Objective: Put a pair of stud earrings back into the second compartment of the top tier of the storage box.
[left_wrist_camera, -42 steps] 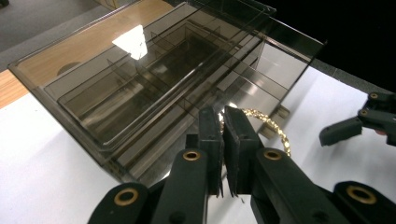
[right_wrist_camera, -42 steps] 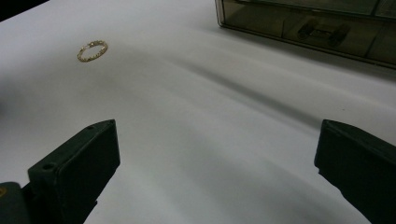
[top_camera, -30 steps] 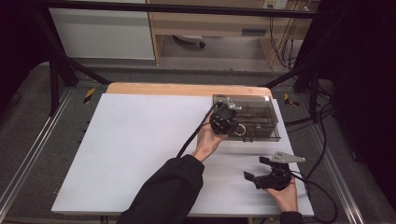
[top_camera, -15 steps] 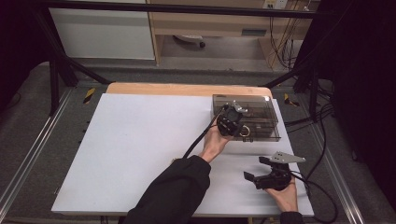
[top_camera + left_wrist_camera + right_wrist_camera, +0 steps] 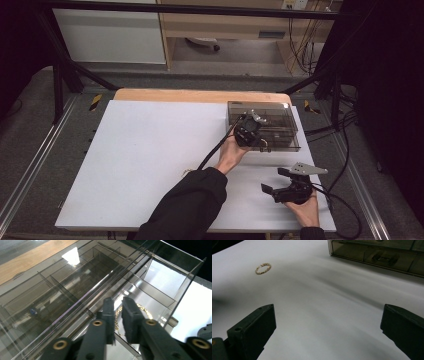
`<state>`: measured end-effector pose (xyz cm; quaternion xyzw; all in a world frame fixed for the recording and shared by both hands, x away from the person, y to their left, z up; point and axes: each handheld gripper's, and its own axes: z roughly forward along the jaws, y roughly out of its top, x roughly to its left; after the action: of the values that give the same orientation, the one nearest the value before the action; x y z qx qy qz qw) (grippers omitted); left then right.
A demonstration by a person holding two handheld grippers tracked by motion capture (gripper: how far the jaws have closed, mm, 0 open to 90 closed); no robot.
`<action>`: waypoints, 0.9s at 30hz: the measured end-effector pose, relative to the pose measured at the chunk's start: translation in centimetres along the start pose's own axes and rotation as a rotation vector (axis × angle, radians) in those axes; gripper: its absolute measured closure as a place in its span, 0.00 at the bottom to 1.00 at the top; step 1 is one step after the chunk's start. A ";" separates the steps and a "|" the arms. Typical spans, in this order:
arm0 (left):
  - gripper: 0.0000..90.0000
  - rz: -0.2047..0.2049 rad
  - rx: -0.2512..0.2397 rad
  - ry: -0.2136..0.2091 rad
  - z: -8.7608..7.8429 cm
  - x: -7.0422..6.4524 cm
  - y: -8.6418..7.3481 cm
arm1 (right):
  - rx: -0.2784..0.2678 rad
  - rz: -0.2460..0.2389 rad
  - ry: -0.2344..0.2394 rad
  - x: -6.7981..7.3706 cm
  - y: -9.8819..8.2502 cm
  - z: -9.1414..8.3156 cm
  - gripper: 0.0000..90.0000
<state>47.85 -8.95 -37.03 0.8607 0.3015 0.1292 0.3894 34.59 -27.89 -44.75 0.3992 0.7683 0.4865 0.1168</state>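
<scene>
A smoked clear organiser box stands at the table's far right. My left gripper hangs over its near left part, pointing down into a compartment. Its jaws have just been opening and now stand a narrow gap apart. A gold chain lies on the compartment floor below and between them, and the pads do not press on it. My right gripper rests near the front right edge, wide open over bare table. A small gold ring lies on the white surface, beside the left sleeve.
The white table top has a wooden strip along its far edge. The box front shows a drawer handle. Metal rails run along both sides of the table, and cables trail from both grippers.
The left hand has shifted a little to the right and lower over the box. The right hand has stayed where it was.
</scene>
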 end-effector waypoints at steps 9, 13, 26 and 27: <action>0.69 0.011 -0.037 -0.017 -3.3 0.2 -0.1 | 0.003 0.001 -0.002 0.0 0.0 0.0 0.01; 0.56 0.016 -0.061 -0.026 -5.1 0.5 -0.9 | 0.003 0.003 -0.004 0.0 0.0 0.0 0.01; 0.30 0.002 -0.097 -0.007 -10.5 3.5 -5.6 | 0.010 0.000 -0.008 0.0 0.0 0.1 0.01; 0.29 -0.004 -0.097 -0.006 -11.0 3.9 -6.2 | 0.009 0.000 -0.008 0.0 0.0 0.1 0.01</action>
<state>43.27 3.22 -34.44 0.8405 0.2954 0.1404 0.4319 34.62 -27.81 -44.84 0.4017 0.7702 0.4812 0.1179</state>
